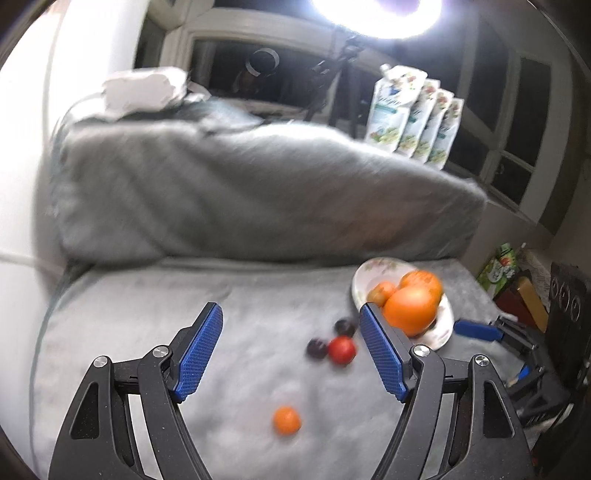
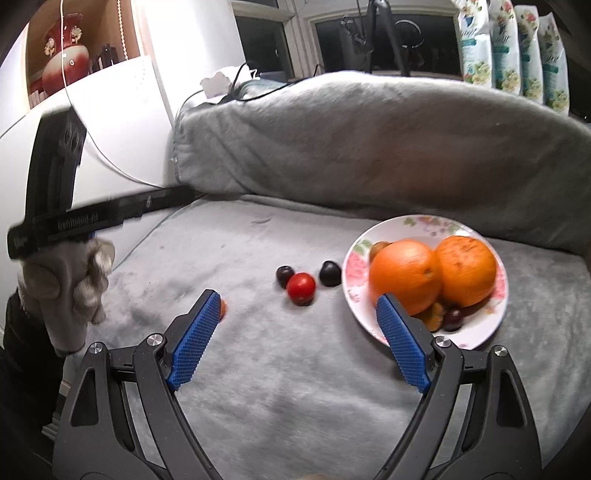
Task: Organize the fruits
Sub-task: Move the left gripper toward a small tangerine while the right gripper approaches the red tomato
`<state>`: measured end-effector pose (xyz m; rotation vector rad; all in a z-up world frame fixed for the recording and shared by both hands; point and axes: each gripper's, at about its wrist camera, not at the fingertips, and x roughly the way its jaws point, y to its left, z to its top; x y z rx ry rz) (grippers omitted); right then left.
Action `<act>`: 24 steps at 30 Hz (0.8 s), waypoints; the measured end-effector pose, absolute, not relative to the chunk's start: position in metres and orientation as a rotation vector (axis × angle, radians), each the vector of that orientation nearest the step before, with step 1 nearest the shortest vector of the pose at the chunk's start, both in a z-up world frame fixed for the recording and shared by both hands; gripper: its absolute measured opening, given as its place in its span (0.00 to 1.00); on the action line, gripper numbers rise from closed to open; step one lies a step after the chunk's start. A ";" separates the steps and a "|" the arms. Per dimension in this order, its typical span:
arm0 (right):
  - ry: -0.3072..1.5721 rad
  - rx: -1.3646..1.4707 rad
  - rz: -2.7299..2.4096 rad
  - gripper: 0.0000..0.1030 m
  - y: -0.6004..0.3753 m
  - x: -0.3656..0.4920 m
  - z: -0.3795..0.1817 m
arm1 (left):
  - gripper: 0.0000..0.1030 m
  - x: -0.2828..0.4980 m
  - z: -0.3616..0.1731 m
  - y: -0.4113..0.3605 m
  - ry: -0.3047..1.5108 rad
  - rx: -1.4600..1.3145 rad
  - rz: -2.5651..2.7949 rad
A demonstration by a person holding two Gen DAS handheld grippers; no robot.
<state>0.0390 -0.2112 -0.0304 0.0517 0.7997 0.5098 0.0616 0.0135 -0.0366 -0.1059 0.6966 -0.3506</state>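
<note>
A grey fleece blanket (image 2: 295, 369) covers a seat and runs up over a long padded backrest (image 2: 369, 147) behind it. Past the backrest stand dark windows (image 2: 384, 40) in pale frames – it is black outside. A very bright lamp (image 1: 376, 14) glares at the top of the left wrist view, on a dark tripod (image 1: 343, 74). Four flowered pouches (image 2: 513, 51) stand in a row along the sill. To the left rises a white wall or cabinet (image 2: 122, 122), with a white cable (image 2: 107, 158) hanging across it, and above it a shelf holds a red and white vase (image 2: 64, 55) – warmly lit
</note>
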 end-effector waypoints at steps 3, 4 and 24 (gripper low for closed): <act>0.821 0.070 0.524 0.86 -0.205 0.045 -0.038 | 0.74 0.052 -0.058 0.024 0.754 -0.117 -0.329; 0.827 0.072 0.525 0.86 -0.203 0.047 -0.040 | 0.74 0.049 -0.063 0.025 0.765 -0.119 -0.325; 0.950 0.045 0.432 0.43 -0.160 0.087 -0.095 | 0.57 0.022 -0.114 0.018 0.880 -0.105 -0.378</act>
